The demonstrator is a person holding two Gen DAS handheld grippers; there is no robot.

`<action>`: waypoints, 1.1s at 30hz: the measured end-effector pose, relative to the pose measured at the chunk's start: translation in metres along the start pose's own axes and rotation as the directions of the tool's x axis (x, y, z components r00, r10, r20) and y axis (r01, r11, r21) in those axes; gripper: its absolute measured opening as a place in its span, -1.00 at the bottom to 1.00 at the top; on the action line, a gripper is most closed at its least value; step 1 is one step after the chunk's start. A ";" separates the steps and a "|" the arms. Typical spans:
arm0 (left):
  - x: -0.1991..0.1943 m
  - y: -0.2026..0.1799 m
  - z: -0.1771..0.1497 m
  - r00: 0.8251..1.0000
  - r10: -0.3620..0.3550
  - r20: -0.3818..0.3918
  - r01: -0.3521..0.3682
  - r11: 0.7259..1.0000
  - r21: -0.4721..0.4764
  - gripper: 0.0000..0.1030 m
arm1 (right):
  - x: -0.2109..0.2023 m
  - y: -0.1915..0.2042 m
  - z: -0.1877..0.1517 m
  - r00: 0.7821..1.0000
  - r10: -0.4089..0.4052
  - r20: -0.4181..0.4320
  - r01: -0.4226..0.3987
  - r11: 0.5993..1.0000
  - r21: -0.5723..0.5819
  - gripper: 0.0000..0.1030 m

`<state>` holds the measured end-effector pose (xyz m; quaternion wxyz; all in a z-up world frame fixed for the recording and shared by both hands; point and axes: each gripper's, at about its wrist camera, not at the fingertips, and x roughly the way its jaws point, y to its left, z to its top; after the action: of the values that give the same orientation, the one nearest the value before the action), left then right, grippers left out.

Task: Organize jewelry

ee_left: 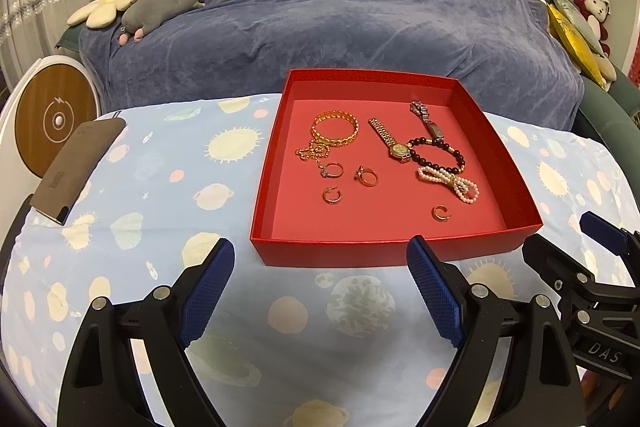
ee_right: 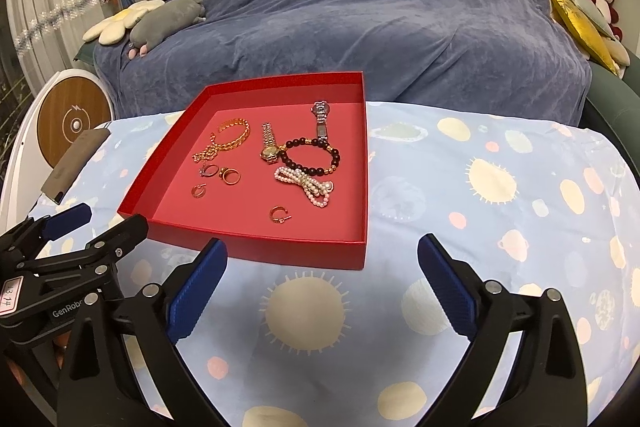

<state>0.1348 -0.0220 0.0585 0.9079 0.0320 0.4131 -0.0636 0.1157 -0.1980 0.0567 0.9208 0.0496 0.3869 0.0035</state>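
A red tray (ee_left: 384, 251) (ee_right: 256, 247) sits on a blue planet-print cloth. In it lie a gold bangle (ee_left: 335, 129), a gold chain (ee_left: 310, 151), a gold watch (ee_left: 390, 143), a silver watch (ee_left: 426, 119), a dark bead bracelet (ee_left: 438, 157), a pearl bracelet (ee_left: 450, 183) and several rings (ee_left: 366, 177). My left gripper (ee_left: 320, 275) is open and empty in front of the tray. My right gripper (ee_right: 322, 273) is open and empty at the tray's front right corner. Each gripper shows in the other's view, the right (ee_left: 572, 239) and the left (ee_right: 94, 223).
A brown phone-like slab (ee_left: 76, 167) lies at the cloth's left edge. A round white and wood device (ee_left: 52, 119) stands to the left. Behind the table is a sofa under a blue cover (ee_left: 340, 7) with plush toys (ee_left: 160, 7) and cushions (ee_left: 572, 27).
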 end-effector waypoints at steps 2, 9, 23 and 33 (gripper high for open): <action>-0.001 0.001 0.000 1.000 0.002 0.001 -0.002 1.000 0.001 0.66 | -0.001 0.001 -0.001 1.000 0.002 0.002 -0.002 1.000 -0.004 0.83; -0.005 -0.001 -0.002 1.000 0.003 0.003 -0.003 1.000 0.005 0.66 | -0.004 0.003 -0.007 1.000 0.004 0.003 -0.004 1.000 -0.017 0.83; -0.011 -0.004 -0.005 1.000 0.018 0.013 -0.018 1.000 0.015 0.66 | -0.009 0.006 -0.012 1.000 0.008 0.004 -0.008 1.000 -0.022 0.85; -0.012 -0.002 -0.004 1.000 0.016 0.013 -0.016 1.000 0.016 0.66 | -0.008 0.006 -0.012 1.000 0.009 0.005 -0.009 1.000 -0.023 0.85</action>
<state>0.1237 -0.0230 0.0647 0.9108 0.0425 0.4063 -0.0598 0.1018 -0.1917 0.0552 0.9223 0.0409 0.3842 0.0120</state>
